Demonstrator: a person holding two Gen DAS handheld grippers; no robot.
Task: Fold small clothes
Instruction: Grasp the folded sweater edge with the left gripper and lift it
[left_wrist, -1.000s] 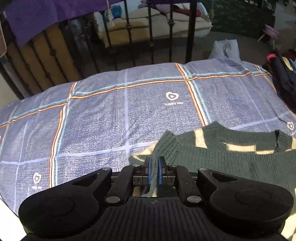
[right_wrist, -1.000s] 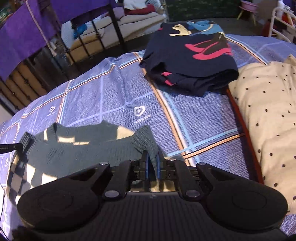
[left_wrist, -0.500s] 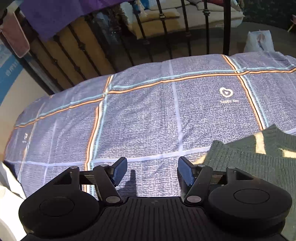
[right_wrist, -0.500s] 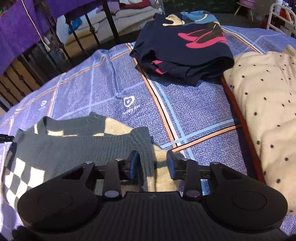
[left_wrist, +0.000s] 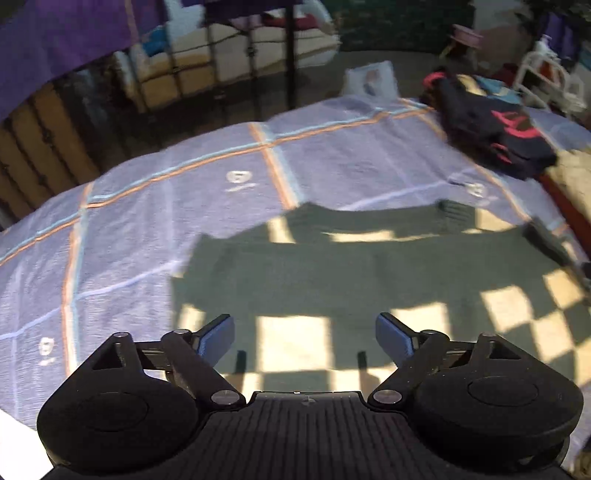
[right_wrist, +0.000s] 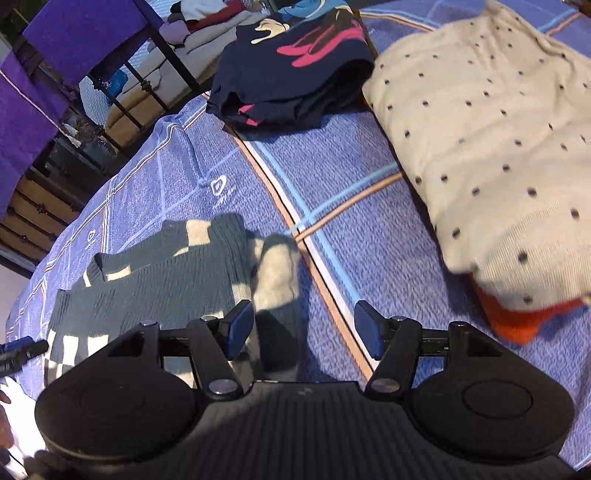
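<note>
A small dark green knit sweater (left_wrist: 351, 273) with cream checks lies flat on the blue checked bedspread (left_wrist: 147, 206). My left gripper (left_wrist: 304, 338) hovers over its lower part, jaws wide open, nothing between the pads. In the right wrist view the sweater (right_wrist: 159, 273) spreads to the left, its sleeve end (right_wrist: 277, 280) lying loose between the fingers of my right gripper (right_wrist: 304, 328). Those jaws are opening and the pads stand clear of the sleeve.
A folded navy garment (right_wrist: 291, 62) with red print lies at the far side of the bed. A cream dotted cushion (right_wrist: 491, 155) over something orange (right_wrist: 517, 321) fills the right. A black metal bed rail (left_wrist: 291, 55) and purple cloth (left_wrist: 62, 48) stand behind.
Both grippers were shut on sweater sleeves a second ago. Both have let go and opened. The left one has swung over the sweater's body, the right one has shifted toward the right.
</note>
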